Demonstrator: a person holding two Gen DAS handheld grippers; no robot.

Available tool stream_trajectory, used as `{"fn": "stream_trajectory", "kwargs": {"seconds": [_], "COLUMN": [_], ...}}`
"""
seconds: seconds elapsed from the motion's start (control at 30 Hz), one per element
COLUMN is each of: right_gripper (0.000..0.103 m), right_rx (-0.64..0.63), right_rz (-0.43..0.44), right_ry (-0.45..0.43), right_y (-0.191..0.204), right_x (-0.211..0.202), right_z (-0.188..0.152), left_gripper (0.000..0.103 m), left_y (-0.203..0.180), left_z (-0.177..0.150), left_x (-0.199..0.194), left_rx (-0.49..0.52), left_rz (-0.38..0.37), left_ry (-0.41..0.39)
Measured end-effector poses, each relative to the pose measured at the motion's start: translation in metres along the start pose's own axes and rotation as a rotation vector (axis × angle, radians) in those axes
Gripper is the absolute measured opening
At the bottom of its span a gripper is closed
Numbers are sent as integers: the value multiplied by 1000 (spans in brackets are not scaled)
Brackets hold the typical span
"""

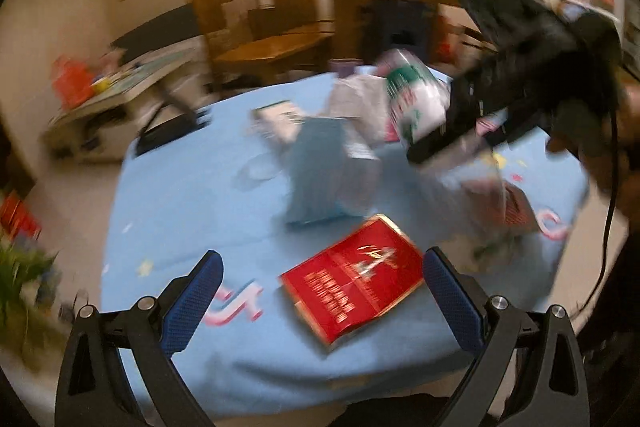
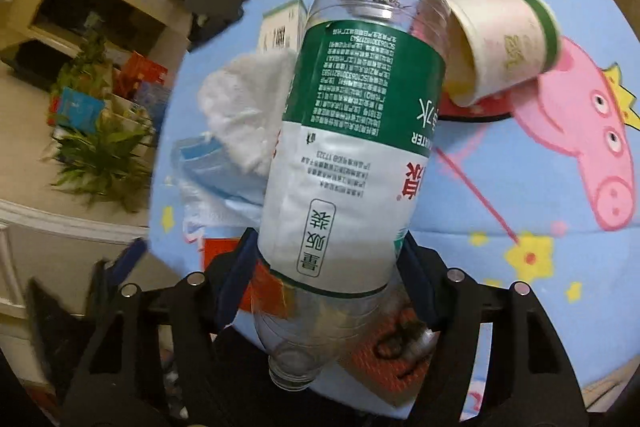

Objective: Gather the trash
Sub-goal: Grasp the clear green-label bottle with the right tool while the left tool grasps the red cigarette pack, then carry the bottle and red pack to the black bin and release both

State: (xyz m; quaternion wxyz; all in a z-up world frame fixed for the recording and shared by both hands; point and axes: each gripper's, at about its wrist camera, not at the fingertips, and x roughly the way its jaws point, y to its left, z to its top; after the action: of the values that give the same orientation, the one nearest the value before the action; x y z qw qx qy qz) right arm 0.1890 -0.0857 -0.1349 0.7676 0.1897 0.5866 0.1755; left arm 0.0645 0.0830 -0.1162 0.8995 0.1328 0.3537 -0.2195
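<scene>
My right claw (image 2: pixel 326 259) grips the clear plastic bottle (image 2: pixel 352 155) by its label, blue pads pressed to both sides, open neck pointing back at me, base tilted out over the table. My left claw (image 1: pixel 322 295) hangs released, nothing between its pads, above the near edge of the blue tablecloth (image 1: pixel 180 187). Under its gap there's bare cloth, and a red packet (image 1: pixel 354 281) lying flat towards the right pad.

The cloth carries a pink cartoon pig print (image 2: pixel 580 131). Beyond the bottle, a paper cup (image 2: pixel 504 43) lies on its side, a crumpled white tissue (image 2: pixel 244 107) and a blue face mask (image 2: pixel 212 167) sit left of it, with a white box (image 2: pixel 280 27) behind. Past the table's left rim: floor, a potted plant (image 2: pixel 100 155).

The left view, blurred, catches my other claw holding the bottle across the table, plus a teal pouch (image 1: pixel 320 175) mid-cloth and wooden chairs (image 1: pixel 256 11) behind.
</scene>
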Motion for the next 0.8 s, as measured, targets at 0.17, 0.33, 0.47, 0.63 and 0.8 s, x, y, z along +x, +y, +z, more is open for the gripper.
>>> {"fn": "stream_trajectory", "kwargs": {"seconds": [0.17, 0.33, 0.47, 0.63, 0.8], "right_gripper": [67, 67, 67, 67, 67], "right_rx": [-26, -9, 25, 79, 140], "right_rz": [42, 86, 106, 108, 121], "right_ry": [-13, -92, -121, -146, -187], "right_y": [-6, -24, -44, -78, -112], "right_x": [-35, -78, -95, -102, -114], "right_z": [-1, -8, -24, -47, -64], "left_gripper": [97, 96, 96, 97, 93], "left_y": [-16, -21, -19, -21, -24], "left_z": [4, 6, 4, -4, -4], "left_x": [16, 32, 50, 72, 72], "left_rx": [175, 275, 359, 419, 360], "left_rz": [-82, -147, -195, -232, -170], "left_ry": [35, 96, 161, 234, 233]}}
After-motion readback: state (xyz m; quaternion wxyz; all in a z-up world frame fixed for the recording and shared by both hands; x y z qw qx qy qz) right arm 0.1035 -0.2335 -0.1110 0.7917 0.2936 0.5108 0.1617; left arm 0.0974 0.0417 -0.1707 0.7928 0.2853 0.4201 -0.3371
